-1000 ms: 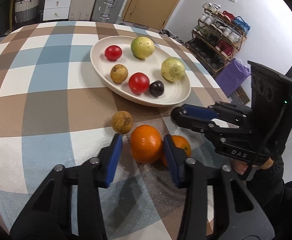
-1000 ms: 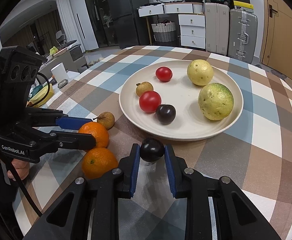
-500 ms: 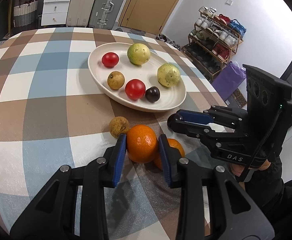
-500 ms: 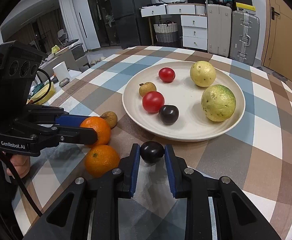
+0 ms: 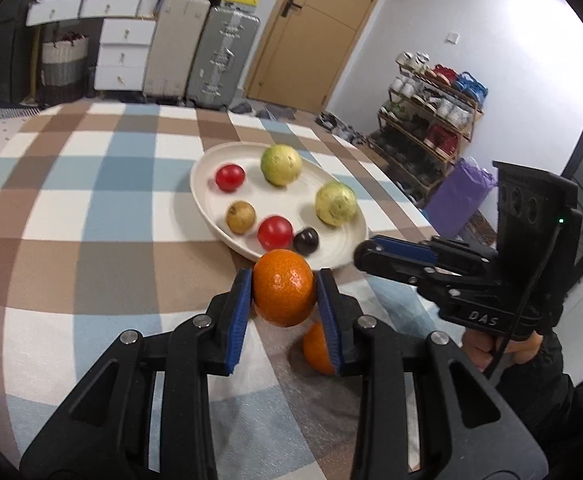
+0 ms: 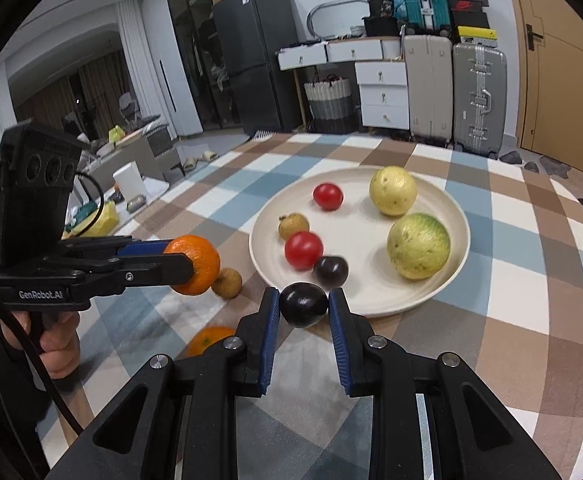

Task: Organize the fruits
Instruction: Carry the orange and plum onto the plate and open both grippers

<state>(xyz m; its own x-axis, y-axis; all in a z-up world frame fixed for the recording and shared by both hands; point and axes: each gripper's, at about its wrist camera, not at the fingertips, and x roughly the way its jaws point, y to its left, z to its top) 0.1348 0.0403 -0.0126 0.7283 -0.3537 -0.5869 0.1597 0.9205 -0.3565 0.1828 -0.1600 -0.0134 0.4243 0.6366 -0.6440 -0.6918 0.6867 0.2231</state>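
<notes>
My left gripper is shut on an orange and holds it above the table, near the front rim of the white plate. My right gripper is shut on a dark plum, lifted just in front of the plate. The plate holds two red tomatoes, two green-yellow guavas, a brown round fruit and another dark plum. A second orange and a brown fruit lie on the checked cloth. The left gripper with its orange also shows in the right wrist view.
The checked tablecloth covers the table. Suitcases and white drawers stand beyond the far edge. A shoe rack and a purple bag are off the table's right side. The right gripper's body is close to my left gripper.
My left gripper has lifted the orange off the cloth toward the plate. My right gripper has lifted the dark plum. Both views have tilted up.
</notes>
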